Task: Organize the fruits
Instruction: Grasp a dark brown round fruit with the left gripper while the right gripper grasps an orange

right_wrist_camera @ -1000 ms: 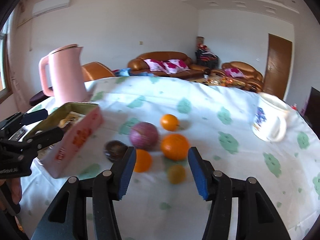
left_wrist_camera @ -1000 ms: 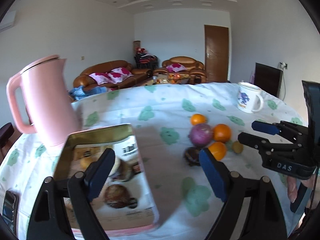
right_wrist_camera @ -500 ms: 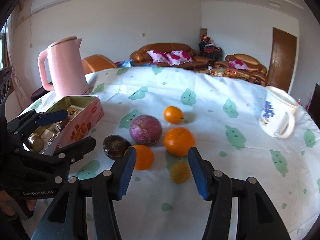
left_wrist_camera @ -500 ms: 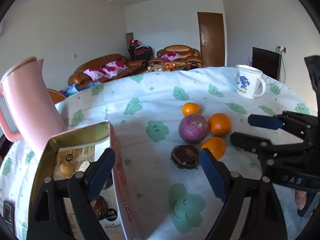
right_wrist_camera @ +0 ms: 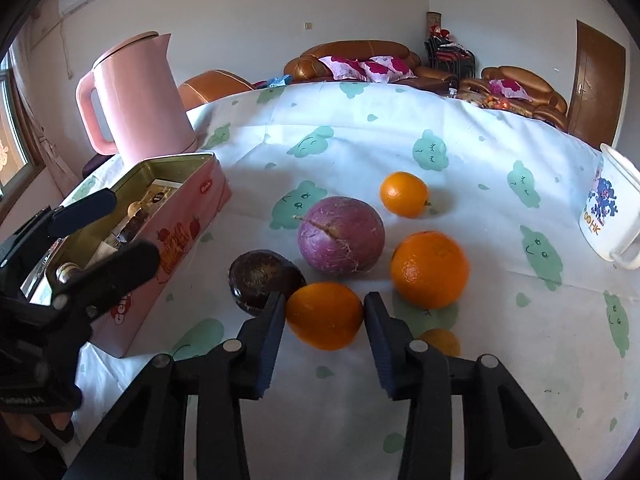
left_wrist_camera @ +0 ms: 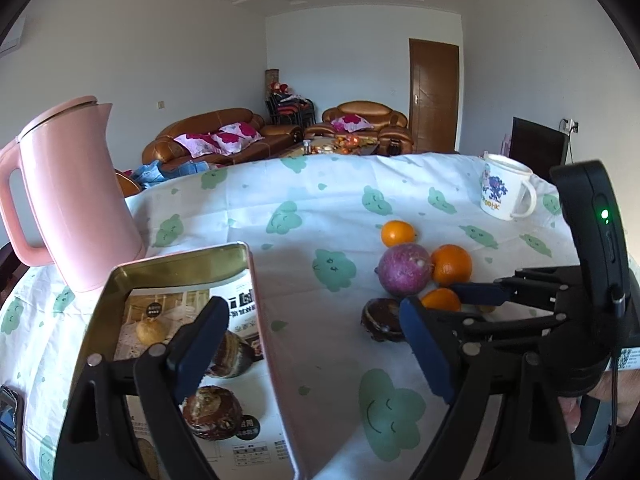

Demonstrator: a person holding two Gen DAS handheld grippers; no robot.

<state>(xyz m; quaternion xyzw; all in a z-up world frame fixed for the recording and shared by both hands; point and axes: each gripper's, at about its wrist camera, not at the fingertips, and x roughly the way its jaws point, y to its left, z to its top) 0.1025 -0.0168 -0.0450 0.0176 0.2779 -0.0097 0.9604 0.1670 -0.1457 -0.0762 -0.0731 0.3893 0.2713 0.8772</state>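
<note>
Several fruits lie together on the cloud-print tablecloth: a purple round fruit [right_wrist_camera: 340,236], a dark brown fruit [right_wrist_camera: 264,276], a large orange [right_wrist_camera: 430,268], a small orange [right_wrist_camera: 404,194] farther back and a tiny yellow fruit [right_wrist_camera: 440,340]. The nearest orange [right_wrist_camera: 324,316] rests on the cloth between the fingers of my right gripper [right_wrist_camera: 324,322], whose jaws are closing, with the pads meeting its two sides. Over the near edge of the open pink tin [left_wrist_camera: 180,264], which holds a printed sheet and a few dark round items, my left gripper [left_wrist_camera: 312,344] hangs open and holds nothing.
A tall pink kettle [right_wrist_camera: 140,96] stands behind the tin at the left. A white printed mug [right_wrist_camera: 612,216] sits at the right. A phone [left_wrist_camera: 8,416] lies at the table's near left edge. Sofas and a door are far behind.
My right gripper has come forward and down over the nearest orange, and its jaws have narrowed onto it. The left gripper stays open near the tin.
</note>
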